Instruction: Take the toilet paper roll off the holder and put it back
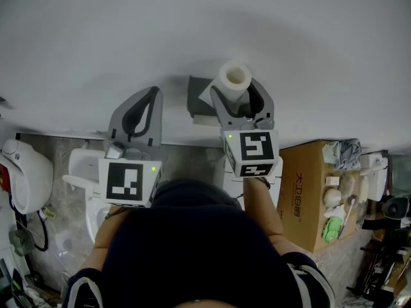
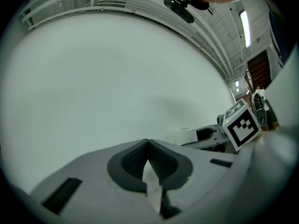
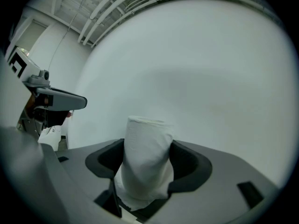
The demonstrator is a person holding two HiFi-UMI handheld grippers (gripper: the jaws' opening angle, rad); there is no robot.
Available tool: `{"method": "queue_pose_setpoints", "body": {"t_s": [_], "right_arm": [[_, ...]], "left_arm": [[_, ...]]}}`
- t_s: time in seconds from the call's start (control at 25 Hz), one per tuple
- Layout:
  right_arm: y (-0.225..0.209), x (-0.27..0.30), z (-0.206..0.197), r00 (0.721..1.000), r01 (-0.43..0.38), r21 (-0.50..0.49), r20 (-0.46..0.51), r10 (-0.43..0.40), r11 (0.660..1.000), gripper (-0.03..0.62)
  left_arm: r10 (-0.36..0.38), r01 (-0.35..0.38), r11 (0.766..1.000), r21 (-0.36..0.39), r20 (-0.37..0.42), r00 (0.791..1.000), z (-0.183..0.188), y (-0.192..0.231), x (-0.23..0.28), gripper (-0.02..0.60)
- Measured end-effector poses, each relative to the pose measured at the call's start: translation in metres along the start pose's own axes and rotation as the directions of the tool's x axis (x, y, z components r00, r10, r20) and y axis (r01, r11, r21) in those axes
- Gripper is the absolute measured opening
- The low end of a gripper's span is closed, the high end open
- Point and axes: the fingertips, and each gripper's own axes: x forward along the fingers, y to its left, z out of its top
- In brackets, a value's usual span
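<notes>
My right gripper is shut on the white toilet paper roll, which stands upright between its jaws with the open core facing up. In the right gripper view the roll fills the space between the dark pads of that gripper, close to the white wall. The dark grey holder sits on the wall just left of and behind the roll, partly hidden by it. To the left, my left gripper is shut with its tips touching and nothing held. From the left gripper view the roll shows at the right.
A white toilet stands below the left gripper. A white fixture hangs at the far left. A cardboard box with small items on it stands at the right. The person's dark-haired head fills the bottom.
</notes>
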Motion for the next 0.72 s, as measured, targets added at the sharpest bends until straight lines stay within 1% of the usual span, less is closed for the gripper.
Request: {"method": "queue_pose_setpoints", "body": {"t_s": [0.28, 0.72], "right_arm": [[-0.0018, 0.0013, -0.0025, 0.999, -0.014, 0.023, -0.030, 0.015, 1.000, 0.316], [-0.0016, 0.0013, -0.0040, 0.997, -0.030, 0.038, -0.064, 0.032, 0.999, 0.316]], "left_arm": [[-0.010, 0.010, 1.000, 0.003, 0.011, 1.000, 0.0012, 0.0000, 0.0007, -0.002], [-0.019, 0.019, 1.000, -0.012, 0.018, 1.000, 0.0009, -0.0010, 0.0017, -0.002]]}}
